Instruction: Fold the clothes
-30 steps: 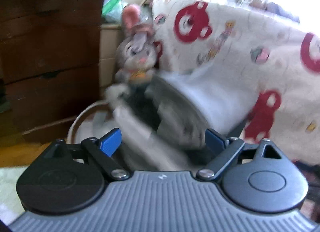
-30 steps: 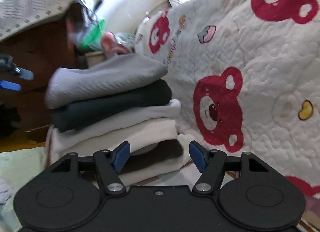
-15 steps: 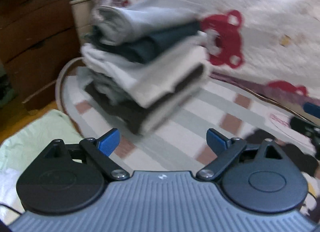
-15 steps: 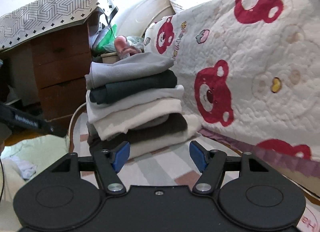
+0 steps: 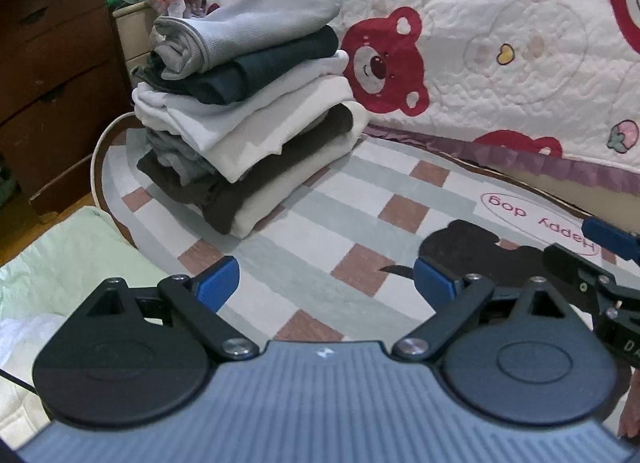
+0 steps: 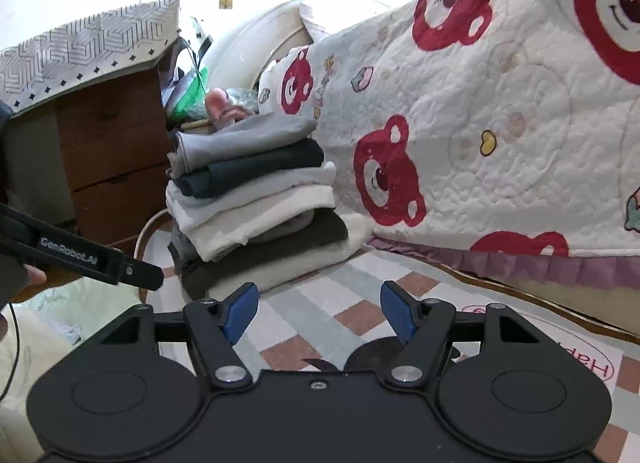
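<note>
Both tongs hover low over the checked rug (image 5: pixel 320 231), spread wide and empty: left gripper (image 5: pixel 326 283), right gripper (image 6: pixel 320 313). The stack of folded clothes (image 5: pixel 244 115) sits at eleven o'clock.

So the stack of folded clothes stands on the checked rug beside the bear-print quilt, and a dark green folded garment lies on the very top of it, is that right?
Not quite. In the left wrist view the top of the stack of folded clothes is a light grey ribbed garment; the dark green folded garment lies just under it. The checked rug and bear-print quilt are as you say.
</note>
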